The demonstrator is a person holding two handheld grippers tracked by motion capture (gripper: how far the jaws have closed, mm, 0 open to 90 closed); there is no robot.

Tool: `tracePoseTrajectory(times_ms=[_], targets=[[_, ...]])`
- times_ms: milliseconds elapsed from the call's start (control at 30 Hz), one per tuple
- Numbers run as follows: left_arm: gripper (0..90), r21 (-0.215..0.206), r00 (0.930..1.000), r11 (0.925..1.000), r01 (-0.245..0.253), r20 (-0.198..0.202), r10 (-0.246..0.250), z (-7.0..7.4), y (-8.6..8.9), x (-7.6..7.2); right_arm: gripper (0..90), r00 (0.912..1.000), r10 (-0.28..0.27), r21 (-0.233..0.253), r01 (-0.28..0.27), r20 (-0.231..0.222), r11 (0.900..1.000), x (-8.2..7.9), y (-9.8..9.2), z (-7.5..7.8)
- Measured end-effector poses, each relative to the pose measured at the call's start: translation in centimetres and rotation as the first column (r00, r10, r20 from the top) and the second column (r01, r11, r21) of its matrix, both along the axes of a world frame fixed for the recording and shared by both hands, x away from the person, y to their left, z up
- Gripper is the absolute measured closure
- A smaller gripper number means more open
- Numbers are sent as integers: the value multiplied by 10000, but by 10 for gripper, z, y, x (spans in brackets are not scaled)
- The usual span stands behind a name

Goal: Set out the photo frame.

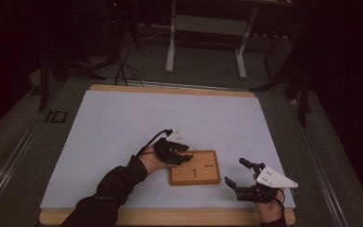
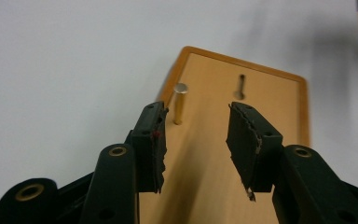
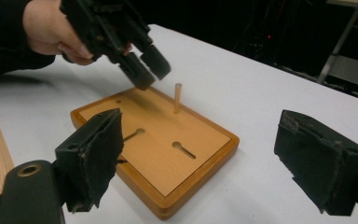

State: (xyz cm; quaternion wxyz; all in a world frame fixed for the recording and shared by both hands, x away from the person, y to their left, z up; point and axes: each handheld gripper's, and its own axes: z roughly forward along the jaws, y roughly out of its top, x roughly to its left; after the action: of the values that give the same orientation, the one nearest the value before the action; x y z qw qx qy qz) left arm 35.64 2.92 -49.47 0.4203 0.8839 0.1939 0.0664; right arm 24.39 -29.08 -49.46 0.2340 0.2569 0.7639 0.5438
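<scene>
A wooden board (image 1: 195,168) lies flat on the white tabletop (image 1: 123,127), near your side, with one thin peg (image 2: 180,103) standing upright in it close to the board's left edge. Two keyhole-shaped slots (image 3: 183,150) are cut into the board's face.

Your left hand-held gripper (image 1: 177,153) hovers over the board's left part, its jaws spread apart and holding nothing. In the left gripper view the peg stands just beyond the jaw tips, nearer one jaw than the other and touching neither.

Your right hand-held gripper (image 1: 241,178) hangs off the board's right edge, near it but apart, jaws wide and empty.

To take the peg cleanly, shift the left hand-held gripper so the peg sits centred between the pads, come in level, and close on the upper shaft. Pull straight up along the peg's axis. If the board lifts or slides, press its right edge down.
</scene>
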Motion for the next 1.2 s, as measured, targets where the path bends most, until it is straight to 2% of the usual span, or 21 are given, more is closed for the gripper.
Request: tracePoseTrajectory(times_ms=[100, 267, 400, 567, 600, 667, 767, 1000, 1067, 1133, 1167, 1200], targets=[[588, -70, 10000, 10000, -29, 56, 29, -3, -5, 5, 141, 10000, -6, -25, 5, -97, 10000, 0, 1, -1], [639, -3, 9999, 10000, 99, 105, -99, -5, -15, 9, 119, 9967, -107, 302, 131, -805, 9995, 2, -2, -2], [705, 294, 9998, 9996, 42, 204, -48, -6, -21, 12, 107, 9975, -13, 276, 32, -704, 9996, 1, 1, -1], [805, 282, 9998, 9995, 138, 152, -143, -9, -23, 14, 107, 9977, 140, 22, -139, -670, 9999, -1, 7, -2], [827, 160, 9999, 9998, 111, 24, -112, -9, -22, 16, 107, 9976, 152, 8, -152, -683, 9999, -1, 8, -2], [829, 52, 9999, 9999, 144, -74, -143, -10, -21, 17, 107, 9976, 221, -32, -224, -653, 9997, -2, 9, -2], [839, 70, 9997, 9996, 258, 34, -258, -11, -22, 18, 106, 9971, 308, 10, -308, -702, 9995, -2, 10, -2], [841, -25, 9978, 9980, 637, -163, -637, -11, -21, 24, 100, 9984, 233, -561, -262, -514, 9981, -3, 18, -3], [841, -40, 9972, 9975, 708, -230, -709, -11, -21, 26, 100, 9983, 233, -922, -281, -534, 9953, -3, 22, -3], [840, -68, 9965, 9969, 784, -298, -786, -11, -21, 27, 100, 9991, 224, -1340, -270, -362, 9906, -5, 25, -3], [840, -68, 9965, 9969, 784, -298, -786, -11, -21, 27, 100, 9991, 224, -1340, -270, -362, 9906, -5, 25, -3], [840, -66, 9952, 9962, 871, -433, -873, -11, -21, 30, 102, 9994, 252, -1611, -290, -251, 9865, -7, 27, -2]])
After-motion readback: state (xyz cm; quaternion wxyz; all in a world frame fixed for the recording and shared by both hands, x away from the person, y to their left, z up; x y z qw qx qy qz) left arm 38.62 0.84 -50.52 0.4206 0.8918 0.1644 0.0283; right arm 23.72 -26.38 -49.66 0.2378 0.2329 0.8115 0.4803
